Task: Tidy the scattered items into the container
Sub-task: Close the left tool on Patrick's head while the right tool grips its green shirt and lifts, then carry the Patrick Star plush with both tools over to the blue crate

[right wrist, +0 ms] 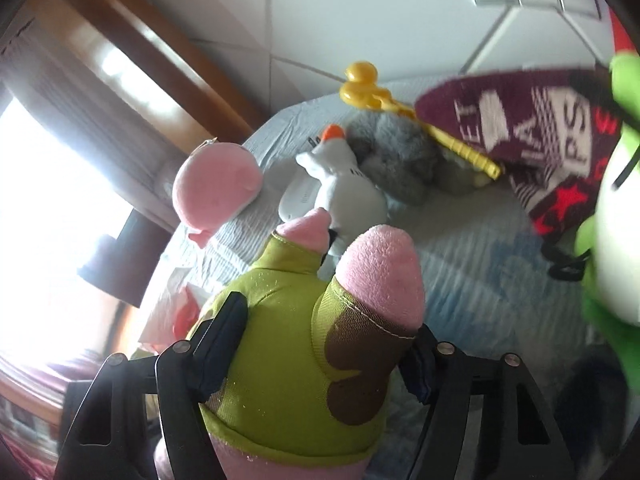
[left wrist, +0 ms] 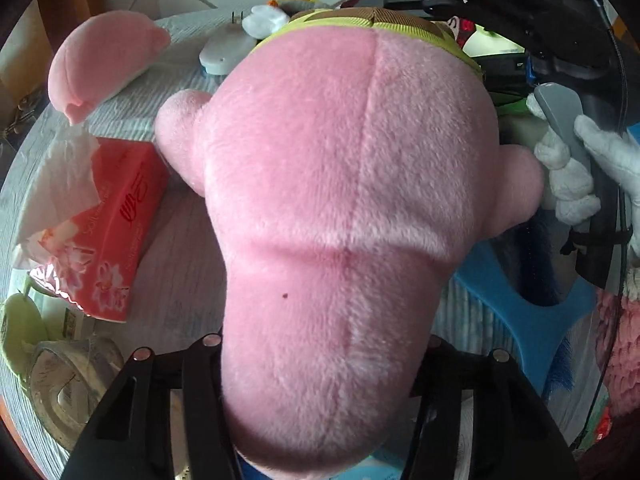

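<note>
A big pink star-shaped plush toy in green-and-brown shorts [left wrist: 344, 184] fills the left wrist view. My left gripper [left wrist: 320, 360] is shut on its pointed pink head end. My right gripper [right wrist: 320, 344] is shut on the toy's shorts [right wrist: 296, 360], with its two pink legs [right wrist: 380, 272] pointing away from me. The right gripper's black body and a white-gloved hand [left wrist: 600, 152] show at the right of the left wrist view. The container is not clearly in view.
On the light blue cloth [right wrist: 460, 264] lie a pink plush [right wrist: 216, 184], a white duck plush [right wrist: 344, 188], a grey plush [right wrist: 400, 160], a yellow duck toy [right wrist: 364, 84], a maroon knitted item [right wrist: 532, 132] and a green plush [right wrist: 616, 200]. A red tissue pack [left wrist: 116, 228] and a blue foam piece [left wrist: 532, 312] lie nearby.
</note>
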Available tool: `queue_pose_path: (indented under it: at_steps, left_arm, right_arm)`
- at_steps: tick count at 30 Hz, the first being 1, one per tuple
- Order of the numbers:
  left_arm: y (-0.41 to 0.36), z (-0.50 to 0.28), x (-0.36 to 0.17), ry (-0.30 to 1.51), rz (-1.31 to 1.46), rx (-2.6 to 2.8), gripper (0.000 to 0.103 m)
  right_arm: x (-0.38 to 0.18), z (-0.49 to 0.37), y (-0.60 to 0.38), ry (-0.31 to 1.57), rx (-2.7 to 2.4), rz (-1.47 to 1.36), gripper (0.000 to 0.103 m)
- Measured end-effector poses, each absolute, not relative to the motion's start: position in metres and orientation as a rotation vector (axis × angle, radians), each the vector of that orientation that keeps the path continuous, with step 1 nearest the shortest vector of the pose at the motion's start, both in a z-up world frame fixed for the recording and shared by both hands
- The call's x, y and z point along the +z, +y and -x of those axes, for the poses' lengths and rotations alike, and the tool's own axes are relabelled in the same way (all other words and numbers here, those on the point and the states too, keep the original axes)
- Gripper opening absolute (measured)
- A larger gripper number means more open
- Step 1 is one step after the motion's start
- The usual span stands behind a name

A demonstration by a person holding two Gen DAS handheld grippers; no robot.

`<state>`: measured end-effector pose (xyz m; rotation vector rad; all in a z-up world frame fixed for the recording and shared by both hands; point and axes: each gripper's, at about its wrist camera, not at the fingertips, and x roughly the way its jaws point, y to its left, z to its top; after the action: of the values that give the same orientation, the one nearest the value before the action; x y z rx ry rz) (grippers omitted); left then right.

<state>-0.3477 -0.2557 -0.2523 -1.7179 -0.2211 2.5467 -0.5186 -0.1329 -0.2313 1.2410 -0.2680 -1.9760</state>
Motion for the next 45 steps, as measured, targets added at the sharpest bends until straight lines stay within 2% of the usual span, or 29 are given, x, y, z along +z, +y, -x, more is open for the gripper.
queue_pose_path:
  at_steps: [9, 15, 28, 45]
  left_arm:
    - [-0.231, 0.317, -0.189, -0.109, 1.511, 2.582, 0.053]
    - [-0.188, 0.29, -0.156, 0.011, 1.368, 2.515, 0.053]
    - [-0.05, 0.219, -0.119, 0.235, 1.176, 2.329, 0.053]
    - [0.162, 0.129, -0.1, 0.355, 1.058, 2.244, 0.052]
  right_arm:
    - [-0.153, 0.471, -0.1, -0.266, -2.097, -1.083, 0.068]
    - [-0.106, 0.418, -0.039, -0.306, -2.25, -1.025, 0.068]
    - [-0.049, 0.266, 0.135, -0.442, -2.54, -0.93, 0.068]
    - [-0.007, 0.102, 0.339, -0.496, -2.709, -0.811, 0.068]
